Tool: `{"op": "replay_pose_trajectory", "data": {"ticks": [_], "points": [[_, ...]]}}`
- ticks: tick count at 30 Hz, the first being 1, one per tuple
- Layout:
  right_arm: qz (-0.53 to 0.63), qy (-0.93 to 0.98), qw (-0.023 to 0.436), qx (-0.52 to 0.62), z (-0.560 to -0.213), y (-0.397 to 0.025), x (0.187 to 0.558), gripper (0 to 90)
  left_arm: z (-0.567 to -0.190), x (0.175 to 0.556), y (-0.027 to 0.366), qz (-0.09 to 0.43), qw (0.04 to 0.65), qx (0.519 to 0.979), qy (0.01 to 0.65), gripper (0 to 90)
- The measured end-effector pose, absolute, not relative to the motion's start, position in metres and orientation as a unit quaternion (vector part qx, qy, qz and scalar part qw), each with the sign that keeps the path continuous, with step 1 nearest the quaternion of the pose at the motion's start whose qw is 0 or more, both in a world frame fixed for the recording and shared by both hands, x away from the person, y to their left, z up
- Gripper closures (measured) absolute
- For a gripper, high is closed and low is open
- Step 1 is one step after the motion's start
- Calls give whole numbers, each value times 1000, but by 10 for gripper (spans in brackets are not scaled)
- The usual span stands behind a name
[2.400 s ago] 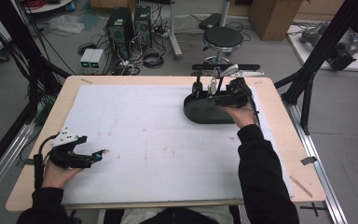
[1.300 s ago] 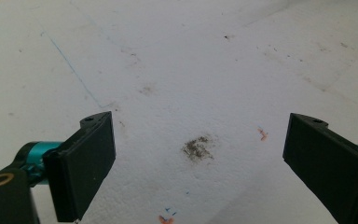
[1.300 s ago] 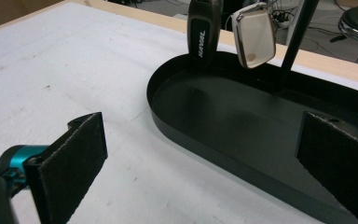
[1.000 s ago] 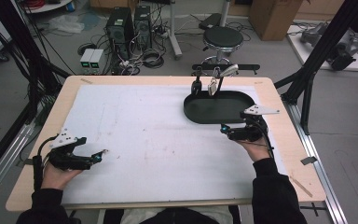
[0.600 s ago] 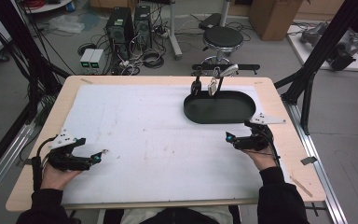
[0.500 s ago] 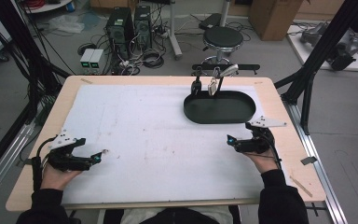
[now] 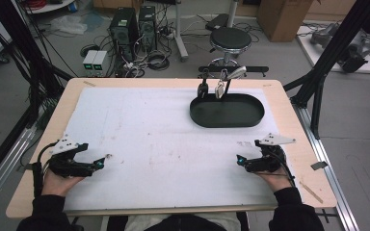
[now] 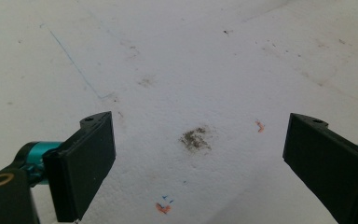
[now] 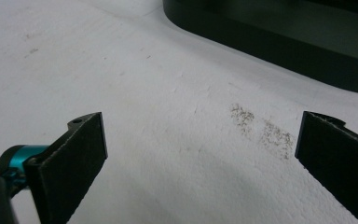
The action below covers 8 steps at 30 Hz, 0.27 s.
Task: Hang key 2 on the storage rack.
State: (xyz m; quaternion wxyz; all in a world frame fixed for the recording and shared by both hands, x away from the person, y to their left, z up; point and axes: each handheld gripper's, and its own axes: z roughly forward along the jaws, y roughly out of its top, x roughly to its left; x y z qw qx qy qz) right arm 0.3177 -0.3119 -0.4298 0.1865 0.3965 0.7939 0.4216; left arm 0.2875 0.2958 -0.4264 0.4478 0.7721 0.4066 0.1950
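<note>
A black oval tray [image 7: 227, 111] sits at the far right of the white mat [image 7: 173, 144], with a small rack of metal tools [image 7: 220, 83] standing at its back rim. My right gripper [image 7: 243, 161] rests low on the mat near the front right, well in front of the tray, open and holding nothing. In the right gripper view its jaws are spread wide over the bare mat, and the tray's wall [image 9: 279, 44] lies ahead. My left gripper [image 7: 101, 162] rests at the front left, open and holding nothing, above a stained patch [image 8: 196, 138].
The wooden table edge [image 7: 173, 209] runs along the front, with metal rails at both sides. Black frame posts [image 7: 325, 72] rise at the right. Beyond the table stand a stool [image 7: 230, 38], computer towers [image 7: 134, 21] and cables on the floor.
My right gripper has drawn back from over the tray to the front right of the mat and settled there. The left gripper has stayed in place.
</note>
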Motion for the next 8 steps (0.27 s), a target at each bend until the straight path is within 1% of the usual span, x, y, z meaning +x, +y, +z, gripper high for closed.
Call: {"op": "replay_pose_trajectory", "data": {"ticks": [8], "points": [[414, 803, 182, 387, -432, -312, 311, 13, -427, 288, 296, 195, 447, 772, 407, 96]]}}
